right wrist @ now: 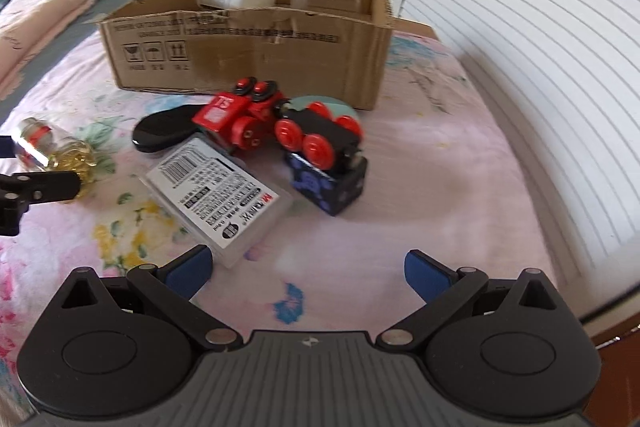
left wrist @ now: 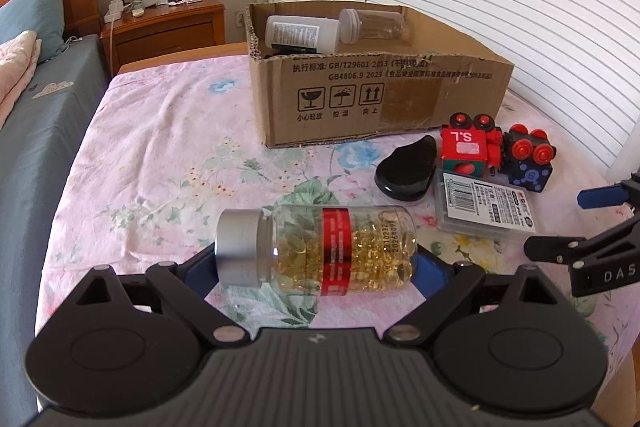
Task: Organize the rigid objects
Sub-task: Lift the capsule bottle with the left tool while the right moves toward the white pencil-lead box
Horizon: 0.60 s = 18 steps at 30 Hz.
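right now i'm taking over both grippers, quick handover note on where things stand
Left gripper: jaws wide, either side of the capsule bottle lying on the bedspread; firm grip unclear.
Right gripper: jaws open, empty, just short of the clear labelled case.
Done: white bottle and clear jar lie in the cardboard box.
Left: capsule bottle, labelled case, black case, red toy engine, black toy engine, all in front of the box.

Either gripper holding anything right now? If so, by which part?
Left gripper spans the capsule bottle end to end, cap to base; whether the pads grip it cannot be told. Right gripper is open, holding nothing.
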### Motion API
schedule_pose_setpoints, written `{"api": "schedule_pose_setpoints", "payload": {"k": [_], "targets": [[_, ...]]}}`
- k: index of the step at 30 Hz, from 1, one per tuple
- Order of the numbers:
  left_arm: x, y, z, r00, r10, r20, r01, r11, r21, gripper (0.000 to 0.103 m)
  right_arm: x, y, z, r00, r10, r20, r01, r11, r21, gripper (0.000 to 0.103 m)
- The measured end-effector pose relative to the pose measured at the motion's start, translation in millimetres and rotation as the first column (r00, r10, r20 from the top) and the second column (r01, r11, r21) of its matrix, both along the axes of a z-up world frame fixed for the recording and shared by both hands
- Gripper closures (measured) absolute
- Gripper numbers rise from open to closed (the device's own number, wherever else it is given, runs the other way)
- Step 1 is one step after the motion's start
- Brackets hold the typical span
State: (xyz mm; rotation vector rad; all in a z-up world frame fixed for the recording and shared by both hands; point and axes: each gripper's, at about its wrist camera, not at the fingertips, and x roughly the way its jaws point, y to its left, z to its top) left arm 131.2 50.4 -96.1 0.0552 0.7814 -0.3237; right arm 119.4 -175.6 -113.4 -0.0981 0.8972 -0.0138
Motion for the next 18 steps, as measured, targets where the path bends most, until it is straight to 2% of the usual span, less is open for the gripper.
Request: {"api": "schedule_pose_setpoints", "payload": {"k": [3,8,12,18], "targets": [[1,2,1,1.0,-0.011,0.006,0.011,1.0,0.003,0.009,-5,10,5,0.998,0.07,-0.009,-0.07,0.998,-0.002,0.008],[-1,9,5,0.999,-0.031,0.024,0.031,0.999,0.017,0.009,-9,39,8,0.972,0.235,-0.024,-0.232,0.968,0.094,0.009],[-2,15,6,0.999,-0.043,0.02,0.042,0.999,0.02,0.009,4,52,2,0.978,0.204,-0.043,-0.201,0.977,0.068,0.007],[-3,28,7,0.999,-0.052,0.011,0.052,0.999,-0.002,0.009,23,53,4,0.984,0.168,-0.053,-0.163,0.983,0.083,0.007]]}}
